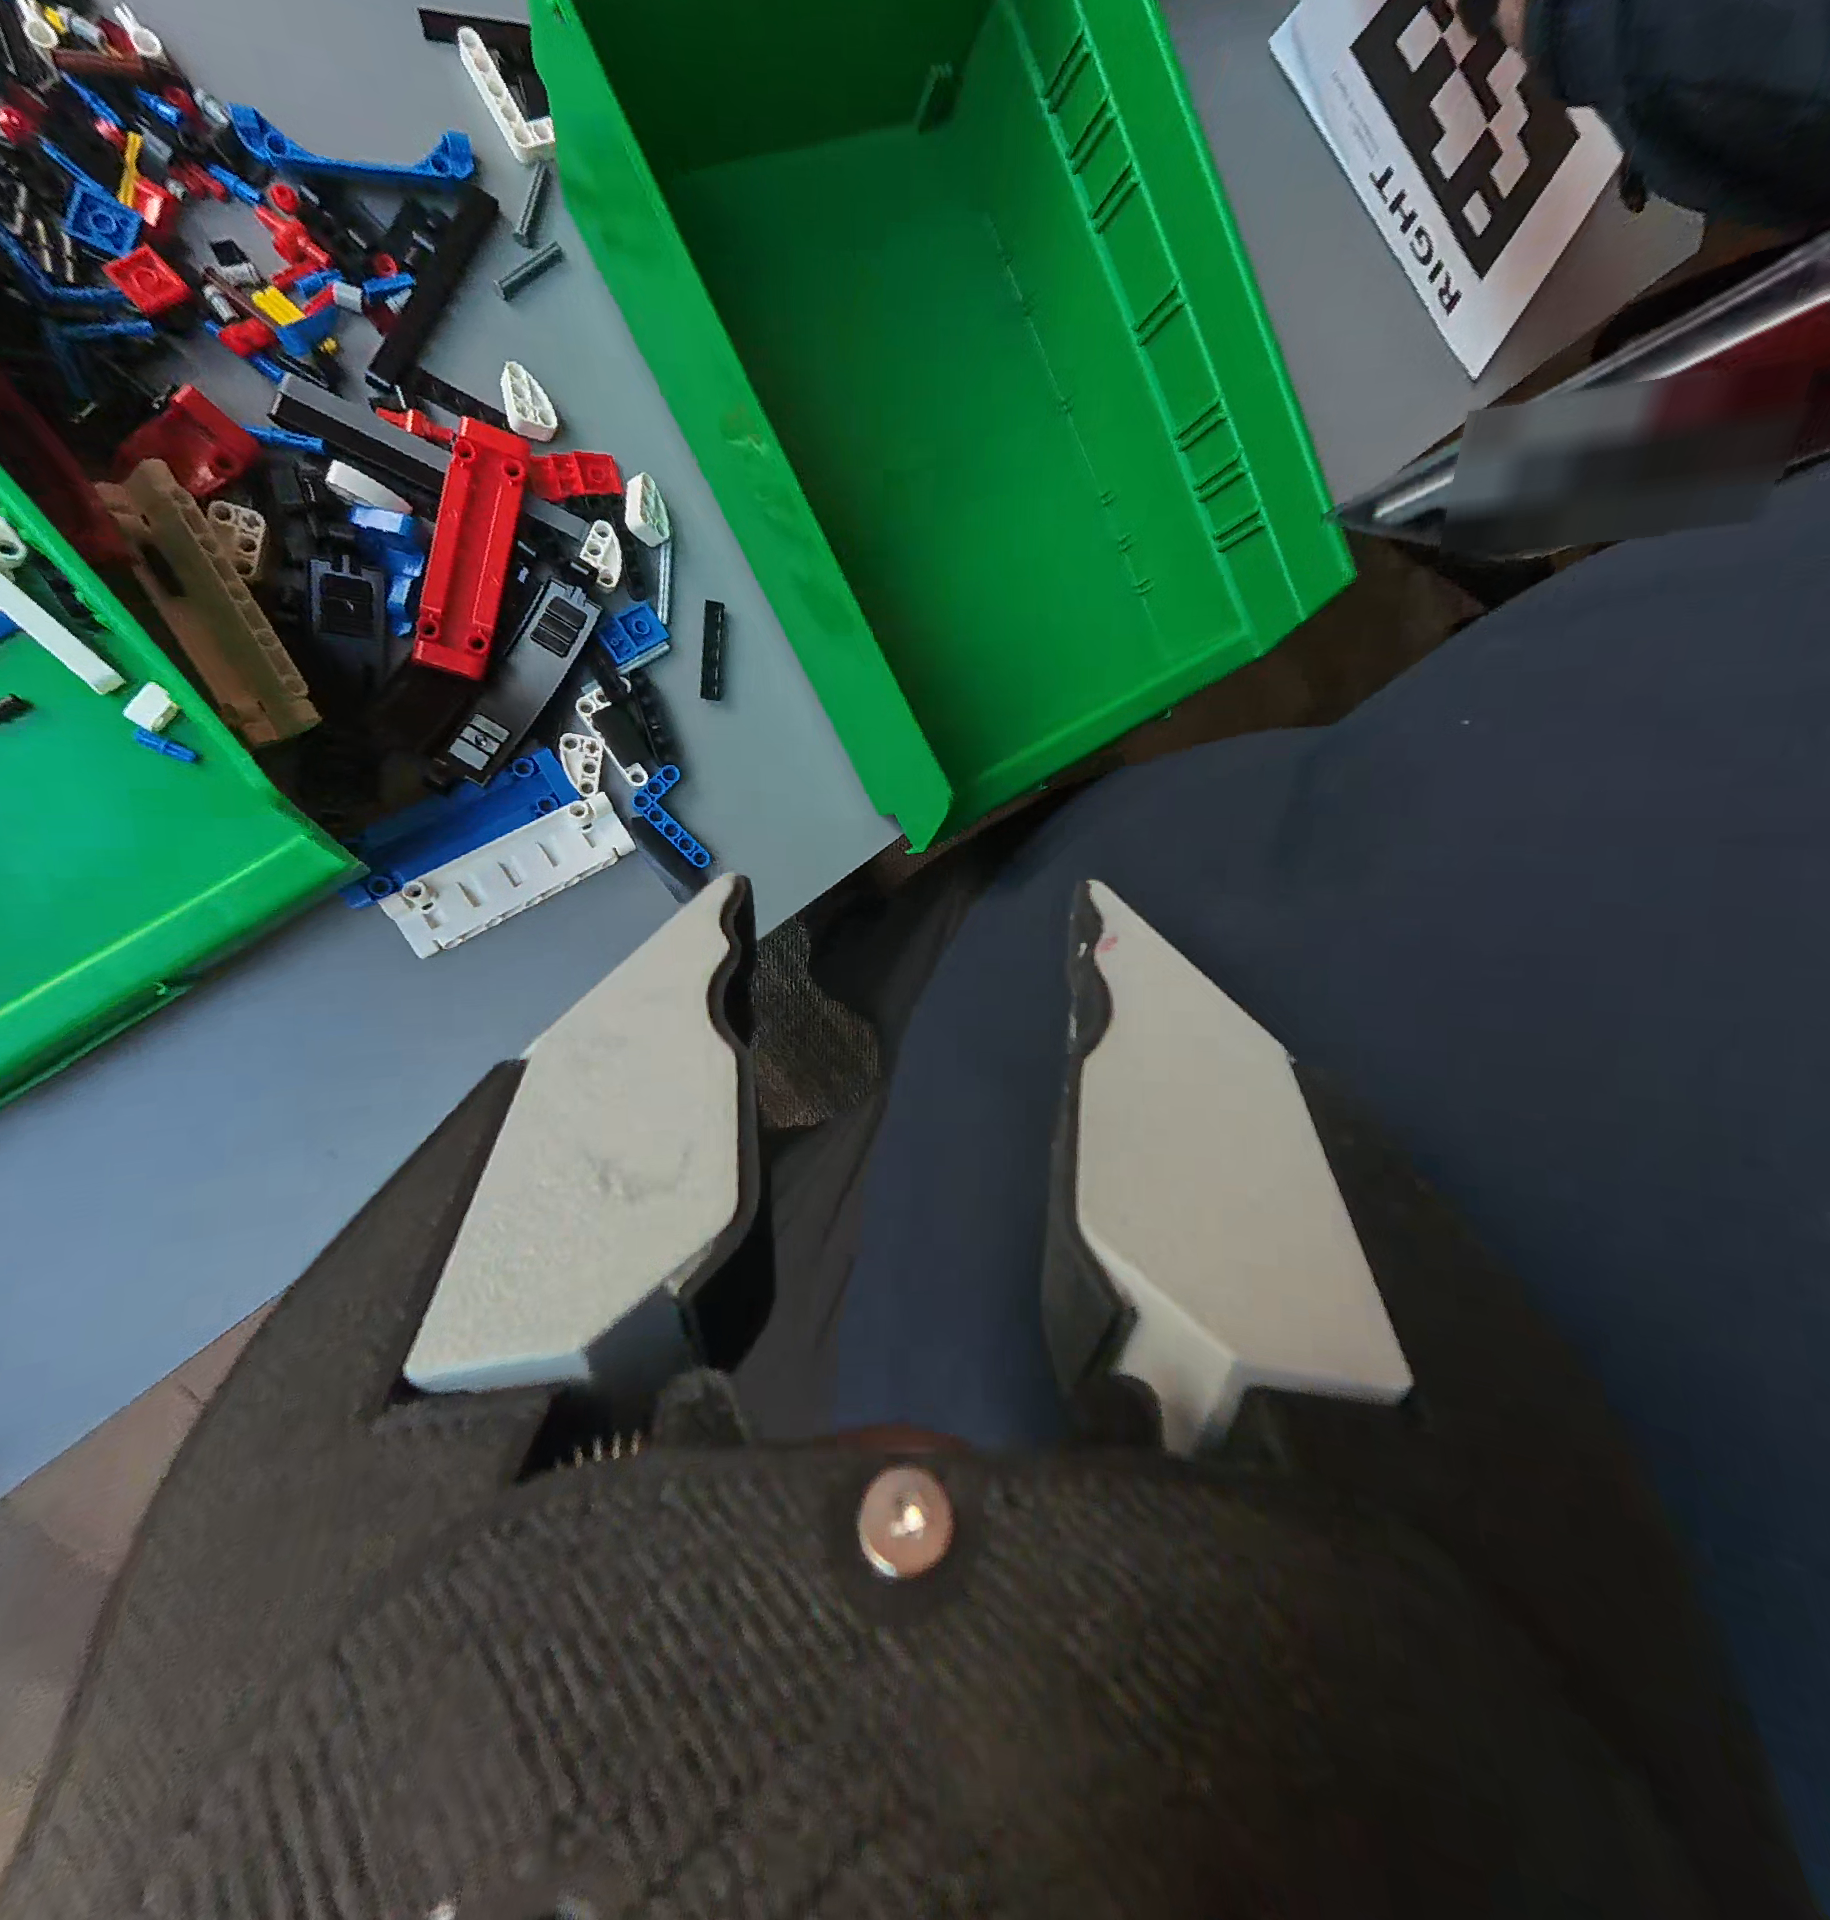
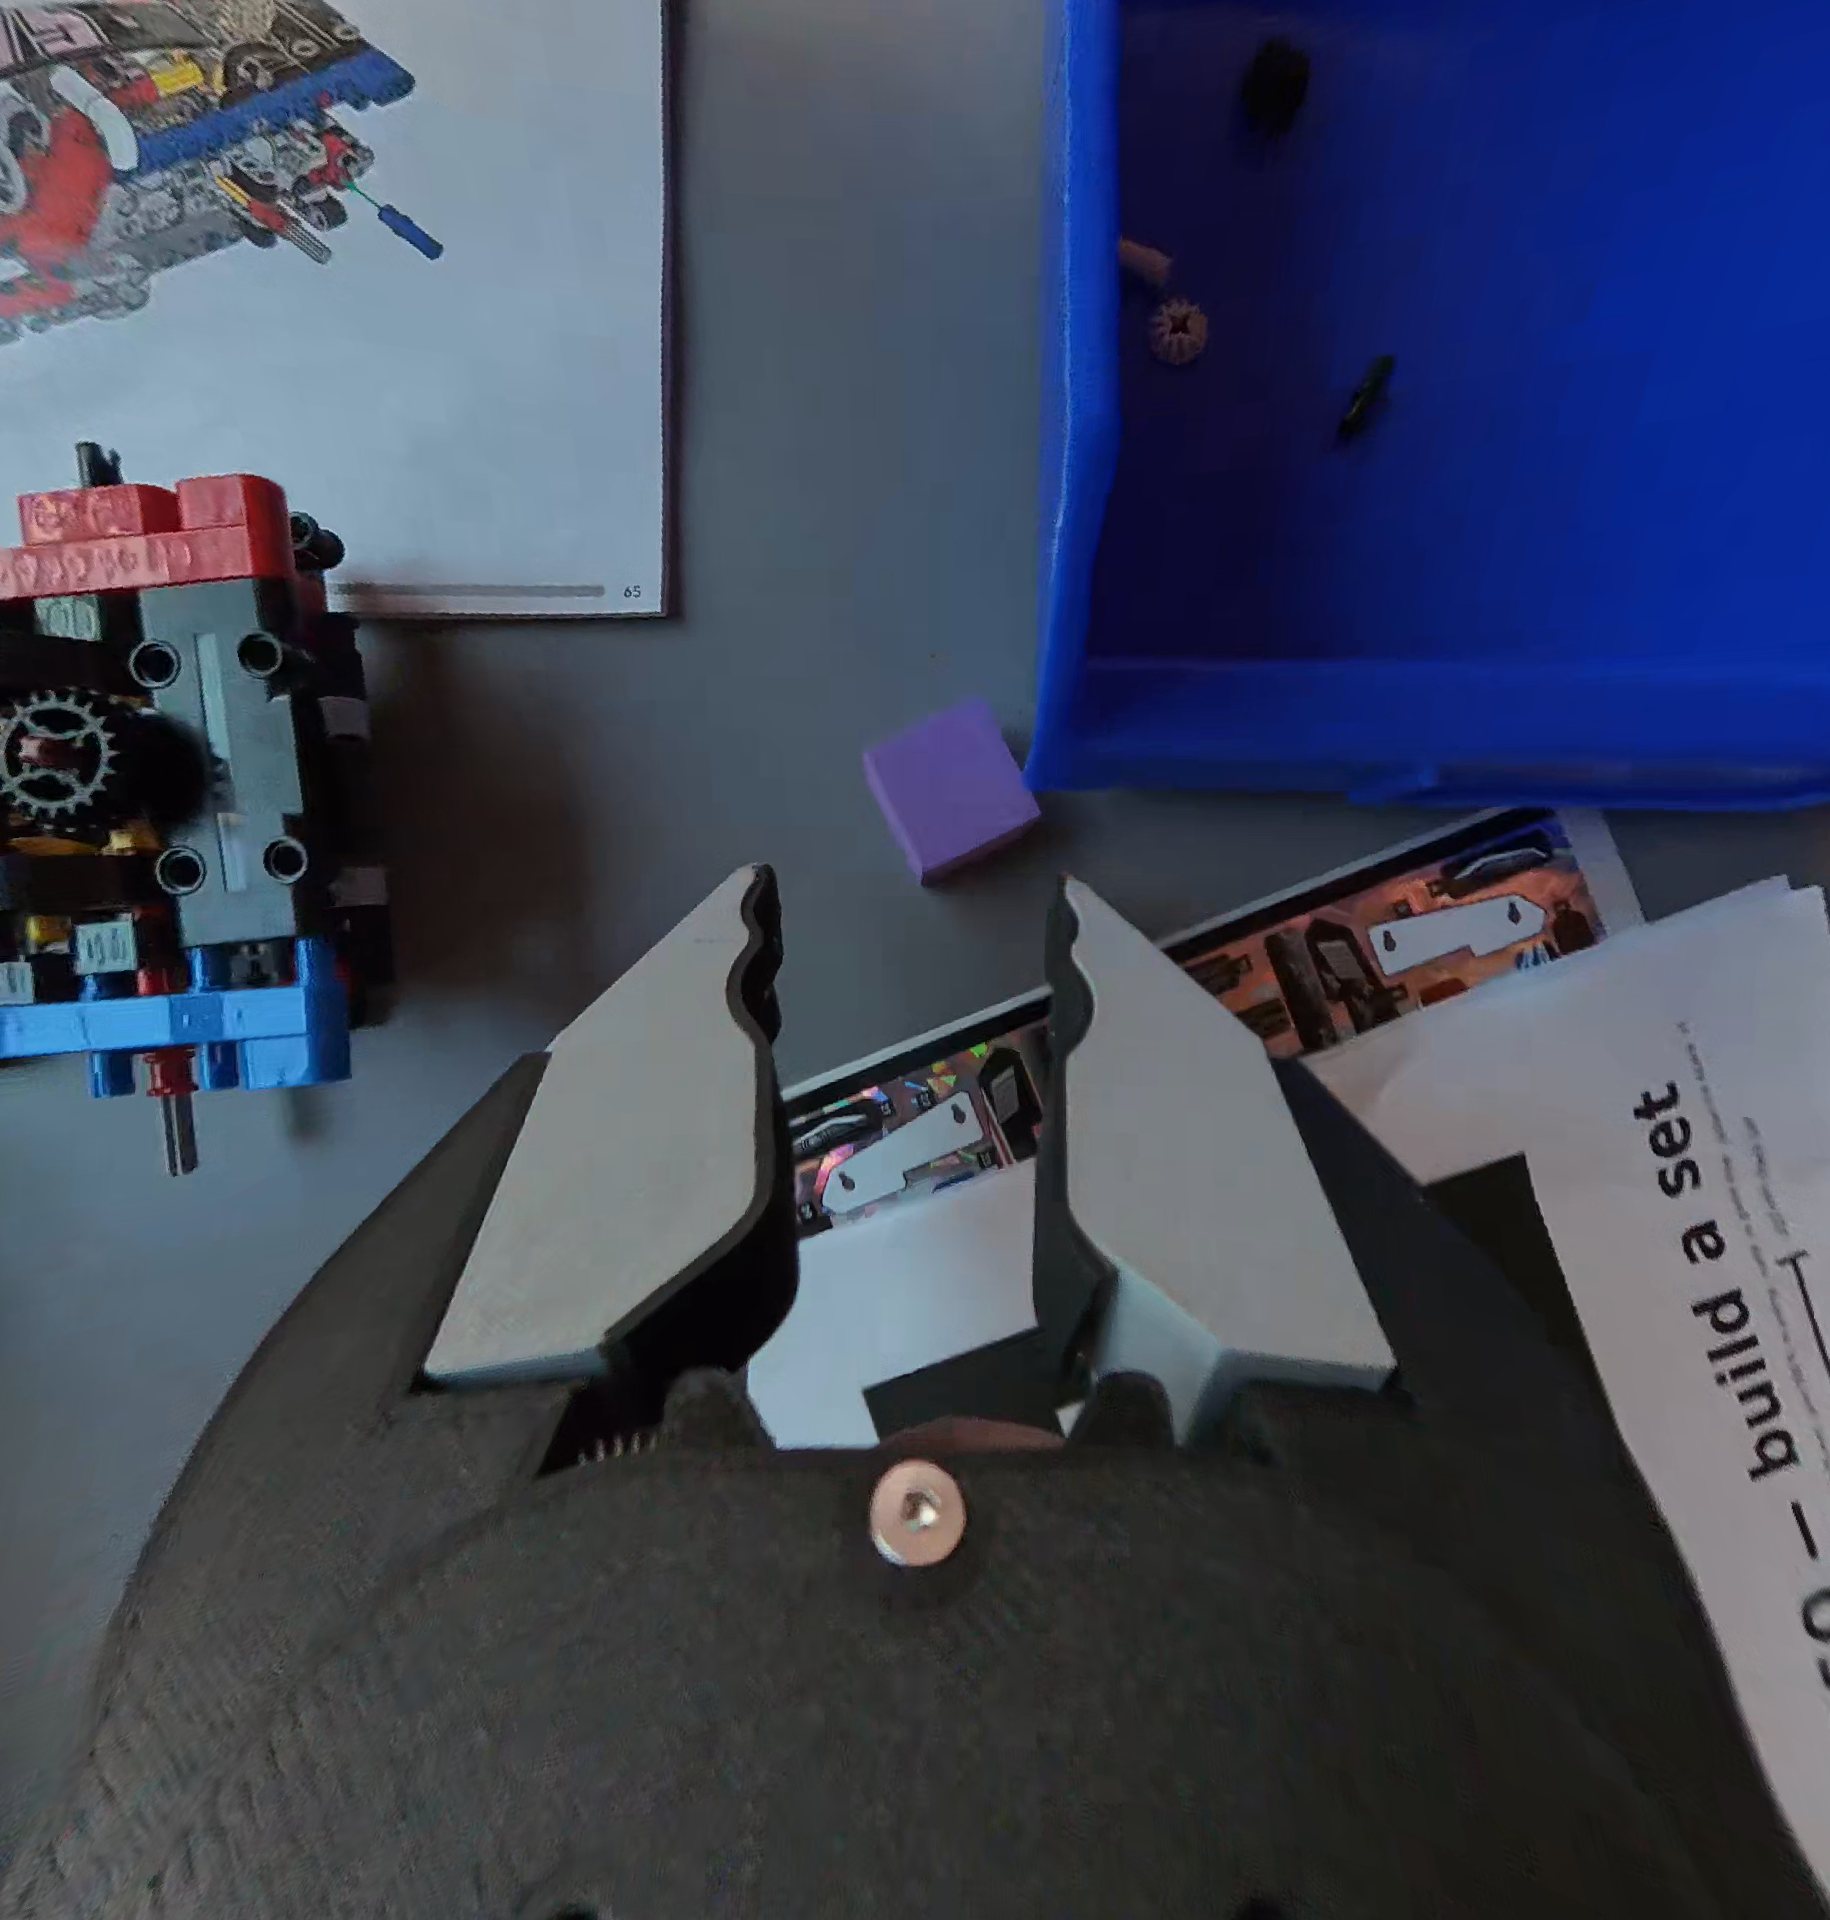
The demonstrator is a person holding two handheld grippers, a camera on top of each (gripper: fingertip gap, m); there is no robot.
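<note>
- My left gripper (image 1: 911,894) is spread wide, nothing between the pads; it hangs at the near edge of the grey table (image 1: 215,1143), partly over dark navy cloth (image 1: 1513,935).
- Closest things to it: a white studded panel (image 1: 506,883) and a blue L-shaped beam (image 1: 672,821), just far-left of my left fingertip, not touching.
- Behind those, a big loose pile of bricks (image 1: 298,416), red, blue, black, white, tan, lies between two green bins.
- Green bin (image 1: 994,416) far and right of centre looks bare inside; second green bin (image 1: 111,883) at the left edge holds a few small parts.
- Printed marker sheet (image 1: 1451,177) lies far right on the table.
- My right gripper (image 2: 916,894) is also spread apart, gripping nothing, pads clear of everything.
- It hovers over a shiny sticker sheet (image 2: 1410,966) and white papers (image 2: 1721,1247) at near right.
- Purple square block (image 2: 947,790) sits just beyond the fingertips, apart from them, just beside the blue bin (image 2: 1087,520).
- Blue bin holds a few small dark and tan pieces.
- Part-built brick model (image 2: 152,790) stands at left, overlapping the near edge of an open instruction booklet (image 2: 423,416).
</note>
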